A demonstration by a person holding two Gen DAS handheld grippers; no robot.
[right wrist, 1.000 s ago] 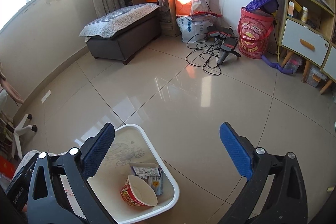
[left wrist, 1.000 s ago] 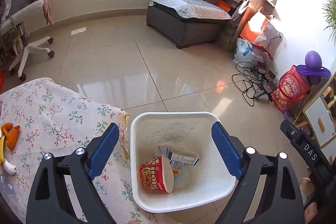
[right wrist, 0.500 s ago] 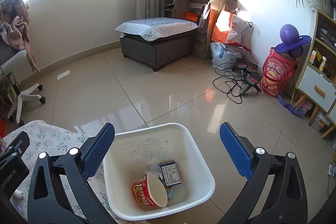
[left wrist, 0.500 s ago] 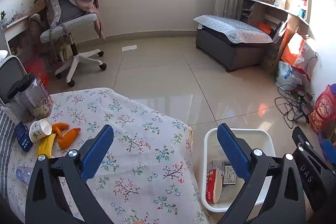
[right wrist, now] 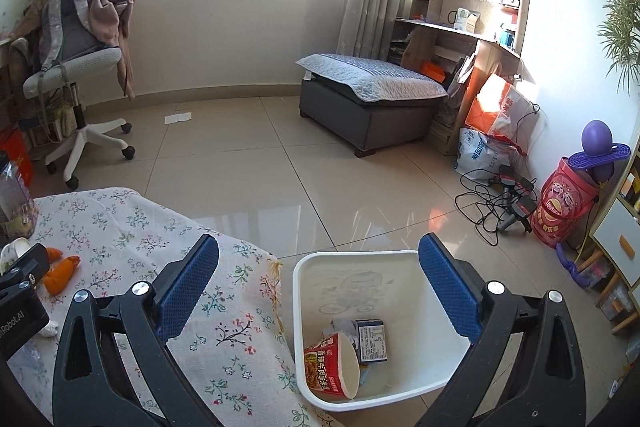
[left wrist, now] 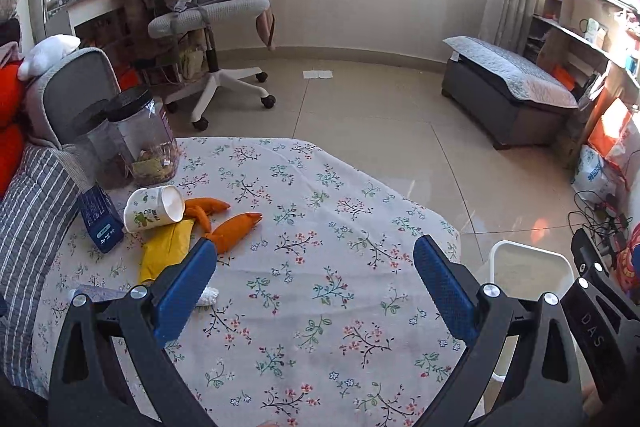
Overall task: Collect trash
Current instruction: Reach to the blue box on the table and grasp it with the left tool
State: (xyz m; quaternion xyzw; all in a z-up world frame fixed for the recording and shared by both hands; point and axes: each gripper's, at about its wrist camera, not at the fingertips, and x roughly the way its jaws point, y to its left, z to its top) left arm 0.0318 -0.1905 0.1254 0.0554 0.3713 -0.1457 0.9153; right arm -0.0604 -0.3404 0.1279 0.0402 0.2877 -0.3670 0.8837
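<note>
Trouble ahead as my left tongs (left wrist: 314, 277) and right tongs (right wrist: 318, 277), both released and empty, near the tipped cup (left wrist: 154, 213) and peels (left wrist: 234, 231) across the surface (left wrist: 320, 307): a clumsy nudge rolls that cup away from the bin (right wrist: 304, 379).

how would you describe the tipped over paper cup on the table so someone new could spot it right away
Start at the table with the floral cloth and go to its far left side, below the dark-lidded clear jar. The paper cup lies on its side there, between a dark blue box and the orange peels. It is the only white thing there, printed with small green figures.
</note>
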